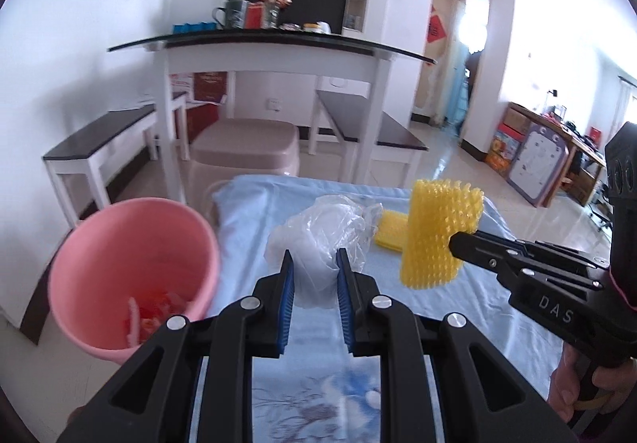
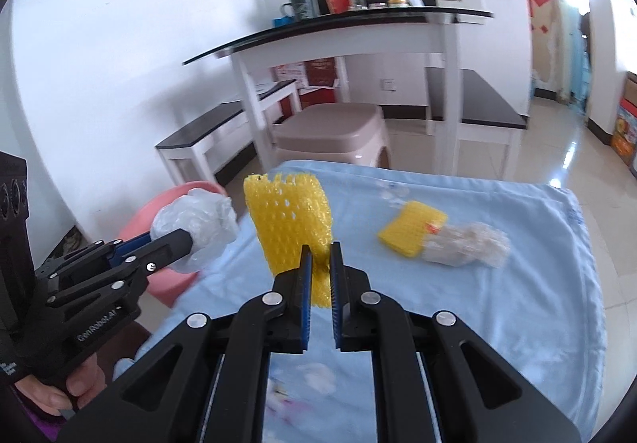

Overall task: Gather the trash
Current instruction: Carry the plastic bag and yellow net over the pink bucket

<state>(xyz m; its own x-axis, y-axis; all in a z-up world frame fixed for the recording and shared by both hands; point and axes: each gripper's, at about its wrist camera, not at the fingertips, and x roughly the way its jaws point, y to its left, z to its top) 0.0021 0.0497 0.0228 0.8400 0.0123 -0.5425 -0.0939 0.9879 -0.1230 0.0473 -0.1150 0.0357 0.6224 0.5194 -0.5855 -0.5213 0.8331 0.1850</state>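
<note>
Two pieces of trash are in hand and clear of the surface (image 2: 497, 323): left gripper (image 1: 315, 263) is clamped on a crumpled clear plastic bag (image 1: 322, 232), right gripper (image 2: 319, 257) is pinched tight on a yellow foam net sleeve (image 2: 290, 228). Pink bin (image 1: 131, 267) sits off the left edge of the blue cloth, some orange scraps already inside. Judging by that, next is the drop. Bring the bag fully over the rim before letting go; it's light and springy, may cling to the pads, so open wide. Sleeve is held by one edge and hangs tall, so lower its free end into the bin first. One more yellow sleeve (image 2: 412, 230) and a clear wrapper (image 2: 466, 244) are on the cloth.
</note>
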